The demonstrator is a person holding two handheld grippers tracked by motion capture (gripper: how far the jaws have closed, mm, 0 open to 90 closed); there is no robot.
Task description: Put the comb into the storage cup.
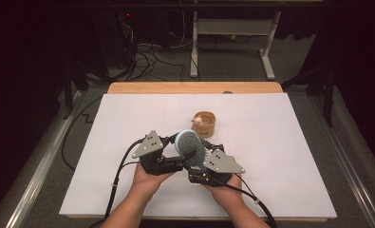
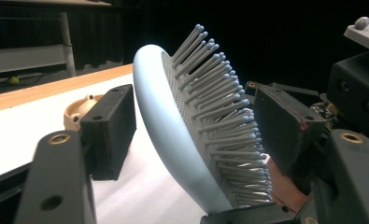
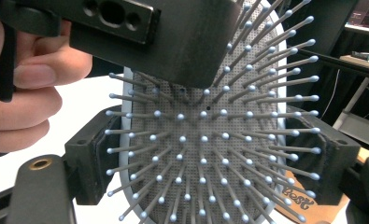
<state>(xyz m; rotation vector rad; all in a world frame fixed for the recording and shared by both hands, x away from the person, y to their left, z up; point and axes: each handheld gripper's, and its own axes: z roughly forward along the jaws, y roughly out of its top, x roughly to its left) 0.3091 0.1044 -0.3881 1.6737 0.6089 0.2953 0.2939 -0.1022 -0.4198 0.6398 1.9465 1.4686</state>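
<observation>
Lower centre of the high view: two hands hold the grippers close together over the white bench. Right gripper has its jaws closed on the edges of a pale blue paddle hairbrush, bristle pad facing its camera. Left gripper has its jaws set either side of the brush head, one pad against the bristles and one at the smooth back; whether they press on it I cannot tell. The brush is lifted off the bench, tilted. Farther back, mid-frame, a small tan round container sits on the bench. Beyond the bench, cables lie on the floor, upper left.
</observation>
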